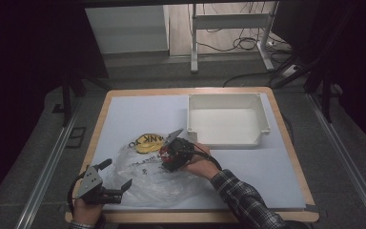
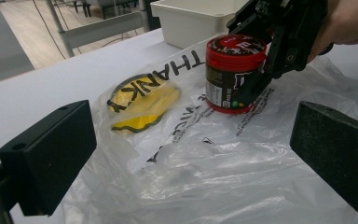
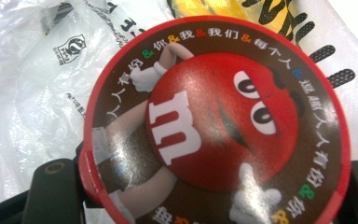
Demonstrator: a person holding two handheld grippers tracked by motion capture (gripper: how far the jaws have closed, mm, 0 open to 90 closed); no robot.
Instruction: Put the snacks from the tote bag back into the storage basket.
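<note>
Right gripper (image 1: 170, 149) is clamped on the red-lidded candy jar (image 2: 233, 74), which stands on the plastic bag (image 1: 147, 179) near the table's (image 1: 286, 181) middle, left of and nearer than the white bin (image 1: 228, 119). Left gripper (image 1: 124, 186) hangs wide open over the bag's near-left part, holding nothing. Likely next: lift the jar straight up, keep it upright (the film may cling), then across to the bin.
</note>
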